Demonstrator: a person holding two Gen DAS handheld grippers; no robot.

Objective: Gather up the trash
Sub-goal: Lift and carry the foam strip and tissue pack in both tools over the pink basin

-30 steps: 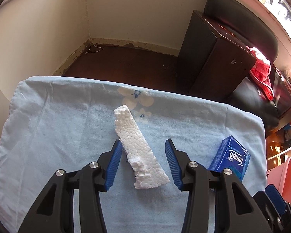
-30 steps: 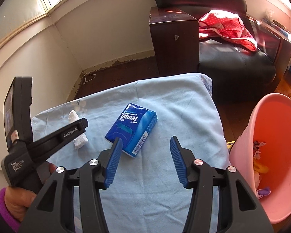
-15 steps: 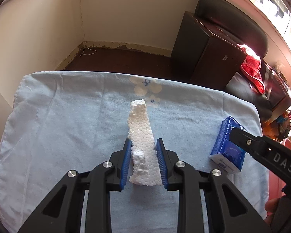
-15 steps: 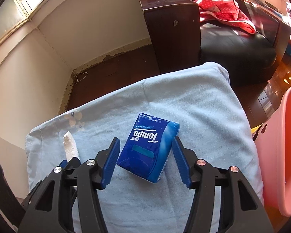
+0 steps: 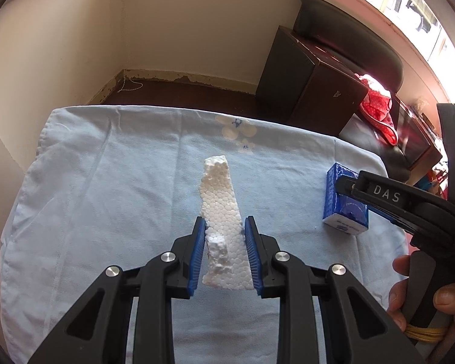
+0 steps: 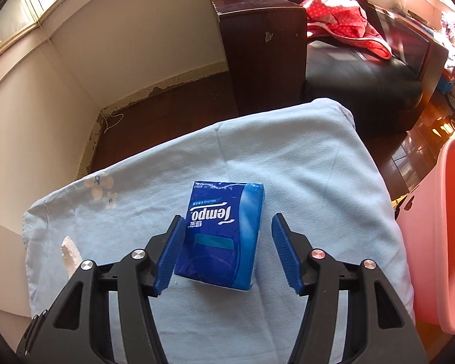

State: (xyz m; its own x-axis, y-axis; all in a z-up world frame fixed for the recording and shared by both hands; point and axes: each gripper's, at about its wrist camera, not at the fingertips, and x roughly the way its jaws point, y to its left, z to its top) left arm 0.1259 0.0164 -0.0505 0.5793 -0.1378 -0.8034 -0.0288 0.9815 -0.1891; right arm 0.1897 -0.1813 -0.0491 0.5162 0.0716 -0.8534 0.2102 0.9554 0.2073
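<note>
Nearby, a pink bin (image 6: 446, 212) sits right of the tissue pack (image 6: 224, 227).

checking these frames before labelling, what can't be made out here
- Pink plastic bin: cut off by the right wrist frame's edge; contents unseen.
- White foam strip: near end hidden between the left tool pads.
- Blue tissue pack: partly covered by the right tool's black finger, left wrist view.

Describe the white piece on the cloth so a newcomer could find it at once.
Look at the light blue cloth covering the table. Near its middle lies a long, jagged strip of white foam, its near end clamped between the left gripper's blue pads. Its only neighbour, the tissue pack, is blue and boxy.
</note>
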